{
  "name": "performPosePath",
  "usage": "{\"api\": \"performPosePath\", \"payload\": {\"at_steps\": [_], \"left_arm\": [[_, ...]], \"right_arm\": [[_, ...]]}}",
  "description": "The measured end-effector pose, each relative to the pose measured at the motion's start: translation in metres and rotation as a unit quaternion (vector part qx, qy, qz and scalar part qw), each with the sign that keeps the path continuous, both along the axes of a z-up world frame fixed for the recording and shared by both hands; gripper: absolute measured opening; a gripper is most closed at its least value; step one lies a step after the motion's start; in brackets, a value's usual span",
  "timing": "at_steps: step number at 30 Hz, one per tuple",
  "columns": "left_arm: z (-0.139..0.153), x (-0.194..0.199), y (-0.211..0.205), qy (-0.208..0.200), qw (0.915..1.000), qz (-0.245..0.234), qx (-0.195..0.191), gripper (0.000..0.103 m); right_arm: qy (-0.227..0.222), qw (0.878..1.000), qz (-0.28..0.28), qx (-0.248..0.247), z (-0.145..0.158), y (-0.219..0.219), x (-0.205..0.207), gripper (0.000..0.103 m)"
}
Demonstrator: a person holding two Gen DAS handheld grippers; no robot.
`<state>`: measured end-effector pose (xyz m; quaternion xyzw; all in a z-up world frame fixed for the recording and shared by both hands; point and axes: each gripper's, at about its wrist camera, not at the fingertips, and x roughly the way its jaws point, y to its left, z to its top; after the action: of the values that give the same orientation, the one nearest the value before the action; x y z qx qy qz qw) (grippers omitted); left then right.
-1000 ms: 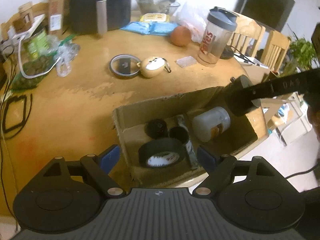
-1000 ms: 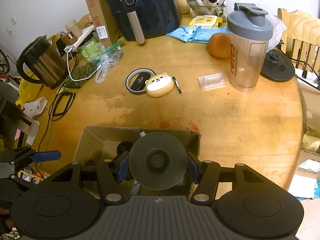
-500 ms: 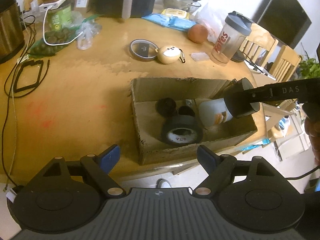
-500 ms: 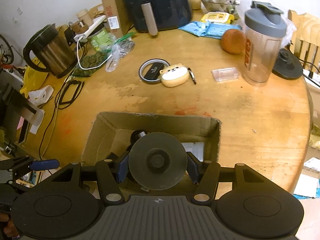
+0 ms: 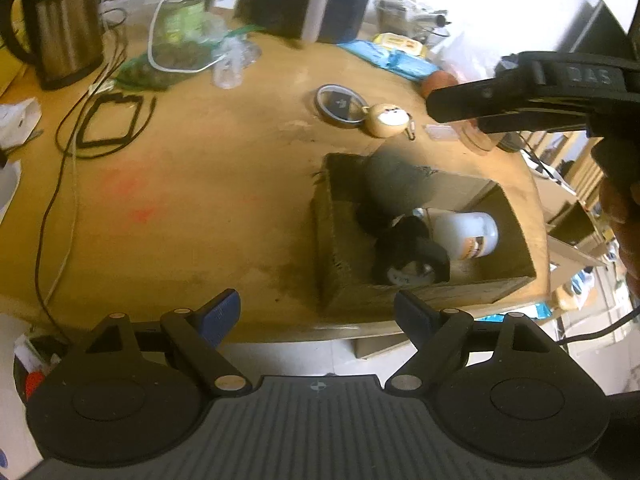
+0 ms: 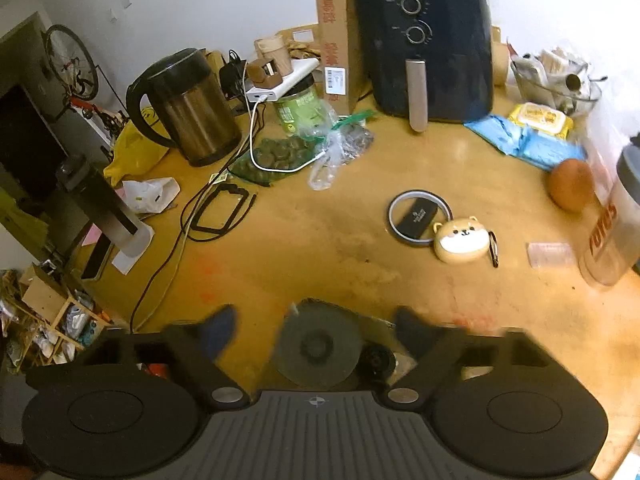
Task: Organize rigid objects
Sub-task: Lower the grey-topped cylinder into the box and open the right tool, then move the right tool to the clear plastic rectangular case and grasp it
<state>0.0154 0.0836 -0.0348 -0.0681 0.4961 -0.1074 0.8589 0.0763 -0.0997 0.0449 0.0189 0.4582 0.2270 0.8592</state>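
A cardboard box [image 5: 516, 280] sits at the near edge of the wooden table [image 5: 200, 200]. It holds a white jar [image 5: 468, 234], a black tape roll [image 5: 412, 266] and small black items. A grey disc [image 5: 400, 184] shows blurred over the box's far side; in the right wrist view the disc [image 6: 318, 348] lies between the fingers, free of them. My right gripper [image 6: 316, 330] is open above the box. My left gripper [image 5: 316, 308] is open and empty, off the table's near edge.
On the table are a dog-shaped case [image 6: 460, 240], a round lid [image 6: 418, 216], a small clear box [image 6: 550, 254], a shaker bottle [image 6: 612, 236], an orange [image 6: 570, 184], a kettle [image 6: 188, 108], an air fryer [image 6: 428, 44], bags and black cables [image 6: 220, 212].
My right gripper opened and let go of the grey disc, which drops toward the box. My left gripper drew back and left, away from the box.
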Motion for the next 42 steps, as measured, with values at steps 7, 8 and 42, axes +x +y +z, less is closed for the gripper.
{"api": "performPosePath", "payload": {"at_steps": [7, 8, 42], "left_arm": [[0.001, 0.003, 0.0, 0.005, 0.9999, 0.011, -0.002, 0.084], [0.001, 0.003, -0.001, 0.006, 0.9999, 0.011, -0.001, 0.084], [-0.03, 0.064, -0.068, 0.063, 0.9976, -0.026, -0.009, 0.085]], "right_arm": [[0.035, 0.998, -0.005, -0.05, -0.027, -0.008, -0.009, 0.099], [0.04, 0.998, -0.01, -0.052, -0.03, -0.012, -0.011, 0.1], [0.064, 0.987, -0.144, -0.034, -0.051, -0.158, 0.013, 0.103]]}}
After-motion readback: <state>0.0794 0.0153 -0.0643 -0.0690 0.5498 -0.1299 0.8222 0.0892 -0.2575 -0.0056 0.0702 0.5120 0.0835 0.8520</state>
